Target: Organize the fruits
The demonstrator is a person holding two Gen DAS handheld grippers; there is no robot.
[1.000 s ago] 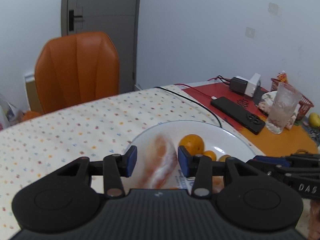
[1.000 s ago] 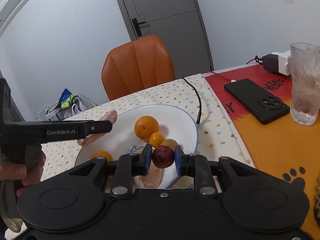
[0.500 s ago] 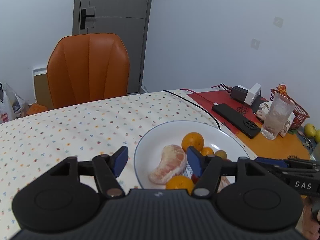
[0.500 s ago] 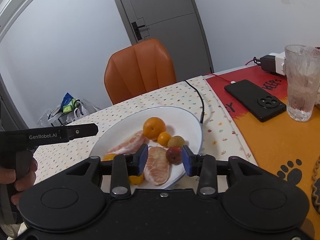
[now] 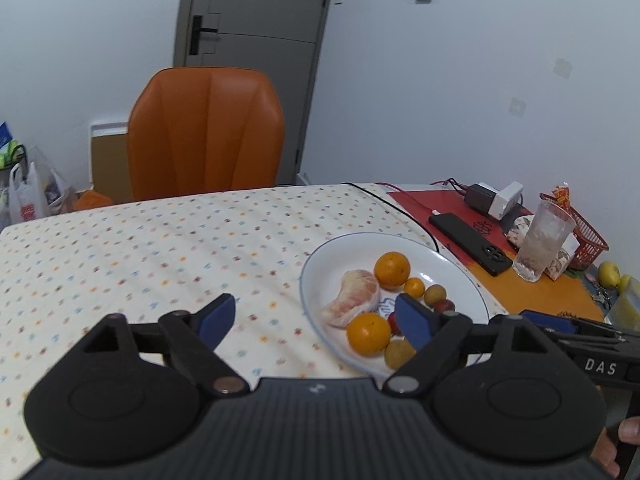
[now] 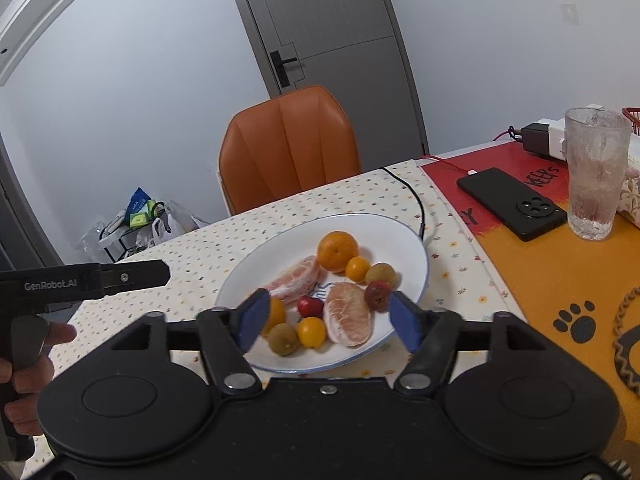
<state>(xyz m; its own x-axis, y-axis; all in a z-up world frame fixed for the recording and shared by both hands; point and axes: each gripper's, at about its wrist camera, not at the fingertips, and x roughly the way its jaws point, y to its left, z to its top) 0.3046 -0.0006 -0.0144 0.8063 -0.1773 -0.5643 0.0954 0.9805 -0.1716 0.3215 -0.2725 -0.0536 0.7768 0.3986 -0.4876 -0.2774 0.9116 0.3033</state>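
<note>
Left gripper [image 5: 316,318]: I am holding it above the dotted tablecloth [image 5: 160,256] beside the plate, its jaws opening wide with nothing between them
Right gripper [image 6: 326,320]: I am hovering it over the near rim of the plate, its jaws opening, gripping nothing; fruit is lying below the gap
White plate [image 6: 412,256]: sitting on the tablecloth, holding all the fruit
Fruit: two peeled pomelo segments [image 6: 347,314], a large mandarin [image 6: 337,251], smaller oranges [image 6: 311,332], brownish round fruits, possibly longans [image 6: 283,338], and small red ones [image 6: 377,294]
Right of plate: black phone [image 6: 512,202] and a frosted glass [image 6: 596,172] standing on the orange mat [image 6: 540,272]
Behind table: orange chair [image 5: 206,132]
</note>
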